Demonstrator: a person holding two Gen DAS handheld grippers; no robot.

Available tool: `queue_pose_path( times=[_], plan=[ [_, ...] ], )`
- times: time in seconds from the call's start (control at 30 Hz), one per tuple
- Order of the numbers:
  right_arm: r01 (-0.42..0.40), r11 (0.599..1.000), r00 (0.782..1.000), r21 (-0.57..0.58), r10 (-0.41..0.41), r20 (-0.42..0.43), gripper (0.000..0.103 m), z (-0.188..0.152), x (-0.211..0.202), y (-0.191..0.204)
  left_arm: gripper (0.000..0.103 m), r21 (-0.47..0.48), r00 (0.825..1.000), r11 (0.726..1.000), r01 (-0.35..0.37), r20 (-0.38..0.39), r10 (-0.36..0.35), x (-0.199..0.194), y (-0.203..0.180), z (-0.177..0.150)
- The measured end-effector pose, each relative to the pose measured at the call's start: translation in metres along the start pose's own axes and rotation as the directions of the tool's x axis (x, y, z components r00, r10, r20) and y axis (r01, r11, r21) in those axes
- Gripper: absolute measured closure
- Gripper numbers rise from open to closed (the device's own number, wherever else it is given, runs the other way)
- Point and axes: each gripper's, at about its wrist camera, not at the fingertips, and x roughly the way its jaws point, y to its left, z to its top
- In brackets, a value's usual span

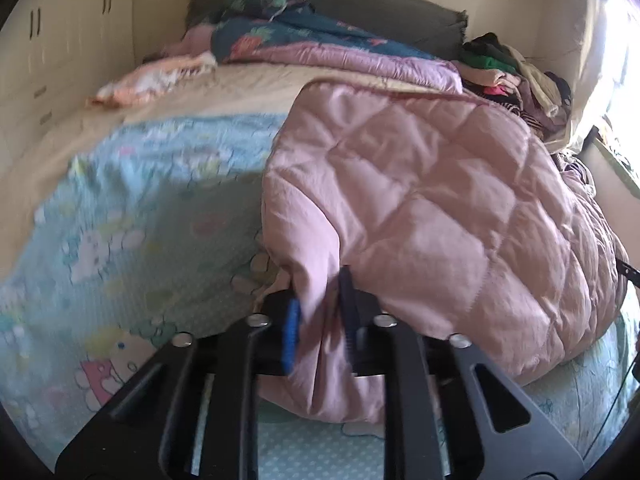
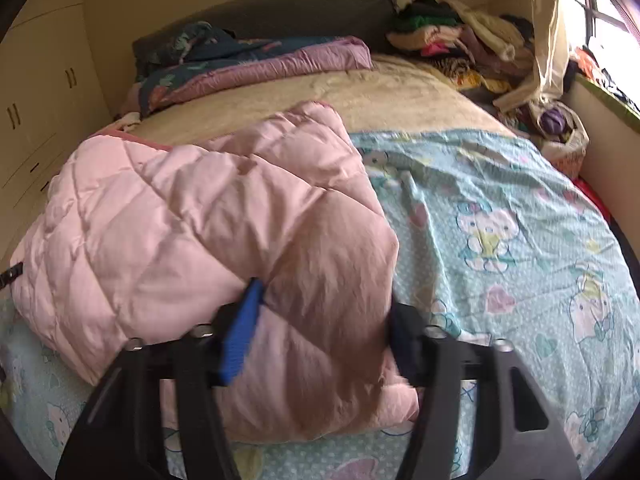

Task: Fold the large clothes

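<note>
Centrally, a pink quilted jacket [image 1: 420, 208] lies bunched on the blue cartoon-print sheet [image 1: 132, 216] that covers the near part of the bed, and both grippers bite into its near edge. The left gripper [image 1: 320, 320] has its blue pads drawn close together on a thin fold of the jacket's pink fabric, which hangs down between them. The right gripper [image 2: 320, 328] stands wider, its pads pressed on either side of a thick, padded wad of the same jacket [image 2: 224, 216].

From the left wrist view the jacket fills the right of the picture, with the sheet spreading out to its left; beyond the jacket a peach patterned cloth [image 1: 148, 80] lies on the beige mattress cover [image 1: 224, 92], and white cupboard doors with dark handles [image 1: 36, 24] stand further left. A small black part at the jacket's far right edge is too small to identify.

From the right wrist view the jacket sits to the left and the sheet [image 2: 500, 220] runs off to its right, its cat figures sharp. This view alone shows the window [image 2: 608, 8], the pale curtain [image 2: 544, 32] and a bag with something purple [image 2: 560, 124], all beyond and right of the jacket. Both views show, behind the jacket, a purple and teal floral quilt [image 2: 256, 60] against the dark headboard [image 2: 304, 8], and a heap of mixed clothes [image 2: 452, 40] in the far right corner.
</note>
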Motion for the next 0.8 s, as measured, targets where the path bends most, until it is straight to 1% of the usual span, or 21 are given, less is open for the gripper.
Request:
queue_pose_path(
  times=[0.03,0.07,0.13,0.23,0.37,0.4,0.43,0.47,0.5,0.57,0.67,0.8],
  plan=[
    [0.005,1.000,1.000,-0.024,-0.005,0.015,0.068,0.001,-0.004,0.004,0.096,-0.005,1.000,1.000,0.004,0.016,-0.004,-0.004,-0.001,0.003],
    [0.007,0.999,0.999,-0.041,-0.006,0.031,0.075,0.003,-0.008,0.007,0.096,-0.019,0.999,1.000,0.016,0.033,-0.016,-0.008,0.001,0.007],
    [0.011,0.999,0.997,-0.052,-0.008,0.075,0.078,0.009,-0.018,0.010,0.096,-0.035,0.998,0.999,0.030,0.057,-0.028,-0.014,0.003,0.016],
    [-0.008,1.000,0.991,-0.009,0.009,0.130,0.081,0.027,-0.029,0.005,0.096,-0.026,0.995,0.999,0.031,0.095,-0.028,-0.019,0.000,0.037],
    [-0.033,0.997,0.988,0.069,0.022,0.152,0.084,0.055,-0.028,-0.003,0.096,-0.035,0.993,0.999,0.018,0.120,-0.014,-0.016,-0.004,0.063],
    [-0.004,0.996,0.988,0.093,-0.010,0.154,0.091,0.063,-0.024,-0.006,0.096,-0.033,0.993,0.999,0.010,0.122,-0.006,-0.013,-0.005,0.066],
    [0.007,0.994,0.988,0.111,-0.024,0.150,0.092,0.068,-0.020,-0.011,0.096,-0.031,0.993,1.000,-0.002,0.122,0.006,-0.009,-0.007,0.070],
    [-0.011,0.991,0.990,0.134,-0.008,0.143,0.092,0.071,-0.016,-0.015,0.096,-0.031,0.993,0.999,-0.016,0.115,0.019,-0.002,-0.008,0.074],
    [-0.021,0.985,0.993,0.173,0.000,0.121,0.092,0.073,-0.007,-0.022,0.096,-0.034,0.994,0.999,-0.021,0.107,0.025,0.002,-0.008,0.076],
    [-0.002,0.977,0.998,0.212,-0.012,0.065,0.092,0.073,0.009,-0.028,0.096,-0.040,0.996,0.999,-0.035,0.084,0.038,0.016,-0.009,0.078],
    [0.021,0.976,0.999,0.216,-0.028,0.027,0.092,0.068,0.027,-0.031,0.096,-0.034,0.996,0.998,-0.061,0.055,0.063,0.032,-0.009,0.076],
    [0.033,0.973,0.999,0.230,-0.036,0.006,0.092,0.062,0.040,-0.033,0.096,-0.052,0.996,0.995,-0.091,0.019,0.092,0.052,-0.003,0.071]
  ],
)
